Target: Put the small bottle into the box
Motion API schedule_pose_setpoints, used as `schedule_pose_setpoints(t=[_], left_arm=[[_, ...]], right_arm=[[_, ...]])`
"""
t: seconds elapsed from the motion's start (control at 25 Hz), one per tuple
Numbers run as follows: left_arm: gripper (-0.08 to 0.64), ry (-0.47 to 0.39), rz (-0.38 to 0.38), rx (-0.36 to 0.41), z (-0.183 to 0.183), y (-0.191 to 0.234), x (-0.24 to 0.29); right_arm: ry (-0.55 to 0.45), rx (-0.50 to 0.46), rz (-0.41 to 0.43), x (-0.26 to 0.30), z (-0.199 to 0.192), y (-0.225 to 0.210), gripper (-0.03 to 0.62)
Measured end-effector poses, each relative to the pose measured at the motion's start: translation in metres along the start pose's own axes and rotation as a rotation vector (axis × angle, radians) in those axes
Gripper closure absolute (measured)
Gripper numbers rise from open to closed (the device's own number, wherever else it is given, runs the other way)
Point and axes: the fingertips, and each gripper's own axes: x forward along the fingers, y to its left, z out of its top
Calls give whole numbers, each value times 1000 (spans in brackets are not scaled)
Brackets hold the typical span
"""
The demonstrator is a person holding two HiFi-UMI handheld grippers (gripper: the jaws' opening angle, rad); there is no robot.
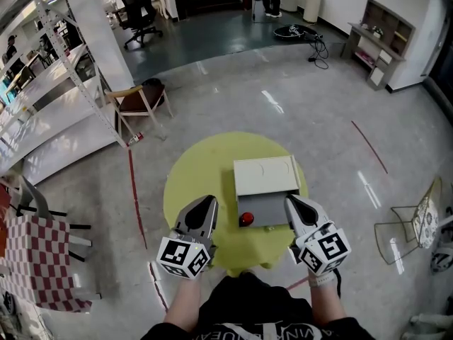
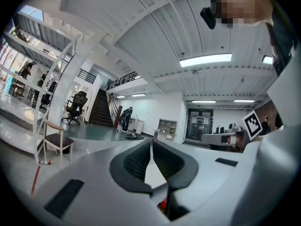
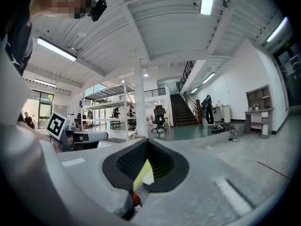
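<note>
Grippers first: the left gripper [image 1: 210,204] and the right gripper [image 1: 291,202] are both hanging over the near edge of the round yellow table [image 1: 185,179], pointing away from the person; each is keeping its jaws together with nothing clamped between them.

Sweep from the left, head view: red-and-white checked fabric [image 1: 34,261] is lying at the far left of the floor; a wooden chair [image 1: 138,105] is standing beyond the table, beside white shelving [image 1: 53,98].

Left gripper: its marker cube [image 1: 184,256] is facing up at the person's end; in the left gripper view the ribbed pads [image 2: 136,161] are meeting at their tips, and a speck of red is showing low in the slot beneath them.

Small bottle [image 1: 245,219]: red, it is sitting between the two grippers, at the near left corner of the box [image 1: 272,211]; whether it is resting inside the grey open part or only touching its edge, I cannot tell.

Box: its white lid [image 1: 265,176] is lying slid toward the far side, leaving the grey near part uncovered.

Right gripper: just right of the box's near corner; in the right gripper view the pads [image 3: 162,166] are closing to a thin line, and the bottle is showing below them, well clear of the tips.

Far right: a wire chair [image 1: 417,225] is standing on the floor.
</note>
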Motion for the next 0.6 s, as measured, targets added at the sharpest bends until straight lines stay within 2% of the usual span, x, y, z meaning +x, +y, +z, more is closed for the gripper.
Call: schedule_pose_setpoints(t=[0.36,0.6], left_arm=[[535,2,9,-4,-1,2,-3],[536,-30,31,-49,5,12,-9]], right_arm=[[6,15,10,3,-4,2,586],[1,7,14,4,-3,5,586]])
